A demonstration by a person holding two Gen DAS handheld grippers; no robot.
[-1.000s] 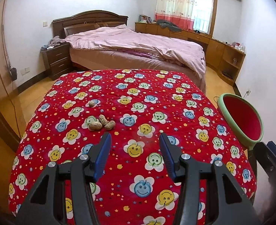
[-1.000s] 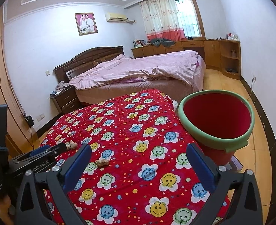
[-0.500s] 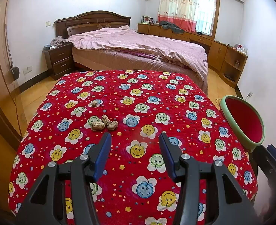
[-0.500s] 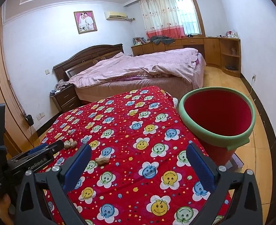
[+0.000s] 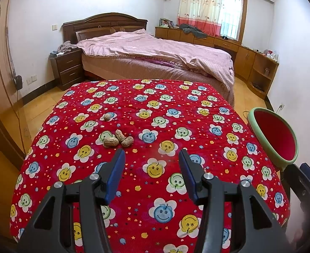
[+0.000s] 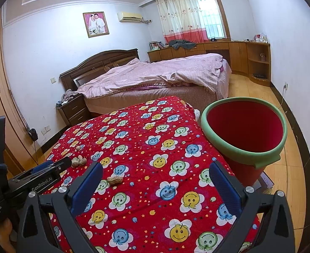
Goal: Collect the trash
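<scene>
Three peanuts (image 5: 118,139) lie in a cluster on the red smiley-flower cloth (image 5: 176,113), with a single nut (image 5: 107,117) beyond them. My left gripper (image 5: 151,160) is open and empty, just short and right of the cluster. In the right wrist view the cluster (image 6: 79,161) sits by the left gripper's tip, the single nut (image 6: 78,148) behind it, and another peanut (image 6: 114,179) lies near my open, empty right gripper (image 6: 155,175). A red bin with a green rim (image 6: 244,135) stands at the table's right; it also shows in the left wrist view (image 5: 275,139).
A bed with a pink cover (image 5: 155,50) stands beyond the table, a nightstand (image 5: 67,69) to its left. Wooden cabinets (image 5: 256,69) line the right wall. Wooden floor (image 6: 289,168) surrounds the table and bin.
Both views have shifted slightly; the left gripper has drawn back a little and the peanuts look slightly farther. Both grippers stay open.
</scene>
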